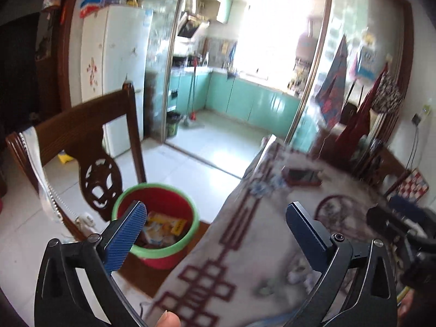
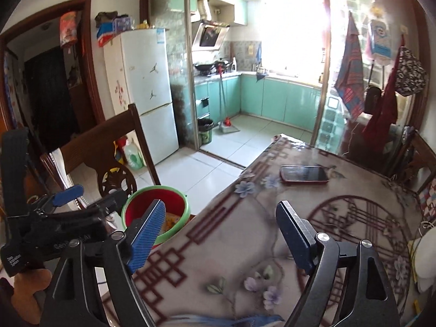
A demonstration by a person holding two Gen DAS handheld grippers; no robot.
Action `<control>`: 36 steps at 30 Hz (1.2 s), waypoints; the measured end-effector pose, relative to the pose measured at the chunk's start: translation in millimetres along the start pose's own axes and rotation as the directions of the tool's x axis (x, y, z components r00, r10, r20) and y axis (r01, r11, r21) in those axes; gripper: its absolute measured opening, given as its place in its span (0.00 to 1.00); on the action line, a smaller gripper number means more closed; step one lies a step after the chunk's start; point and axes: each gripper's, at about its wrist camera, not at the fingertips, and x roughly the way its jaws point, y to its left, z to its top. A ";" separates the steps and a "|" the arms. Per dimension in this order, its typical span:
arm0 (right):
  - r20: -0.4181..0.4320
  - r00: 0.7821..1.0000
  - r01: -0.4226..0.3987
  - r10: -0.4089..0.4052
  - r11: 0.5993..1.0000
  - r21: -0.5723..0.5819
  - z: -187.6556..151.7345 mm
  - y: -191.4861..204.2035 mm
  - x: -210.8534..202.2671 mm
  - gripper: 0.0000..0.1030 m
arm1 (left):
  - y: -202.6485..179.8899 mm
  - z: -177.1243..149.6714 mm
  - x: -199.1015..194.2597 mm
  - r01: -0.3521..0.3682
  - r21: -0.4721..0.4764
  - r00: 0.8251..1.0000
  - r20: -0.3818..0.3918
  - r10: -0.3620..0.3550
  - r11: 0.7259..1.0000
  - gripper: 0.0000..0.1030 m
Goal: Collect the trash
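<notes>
A red bin with a green rim (image 1: 156, 224) stands on the floor by the table's left edge, with yellow and white wrappers (image 1: 163, 229) inside. It also shows in the right wrist view (image 2: 155, 212). My left gripper (image 1: 215, 231) is open and empty, above the table edge and the bin. My right gripper (image 2: 220, 231) is open and empty over the patterned tablecloth (image 2: 272, 245). The left gripper's body (image 2: 54, 223) shows at the left of the right wrist view.
A phone in a red case (image 2: 303, 174) lies on the table's far part. A dark wooden chair (image 1: 90, 141) stands left of the bin. A white fridge (image 2: 147, 92) and the green kitchen lie beyond. White floor tiles surround the table.
</notes>
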 end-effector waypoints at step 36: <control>0.192 0.968 0.131 -0.163 0.977 0.170 -8.1 -96.2 -103.0 0.97 | -110.7 1.9 -42.0 -0.109 0.156 0.993 0.067 0.100 0.982 1.00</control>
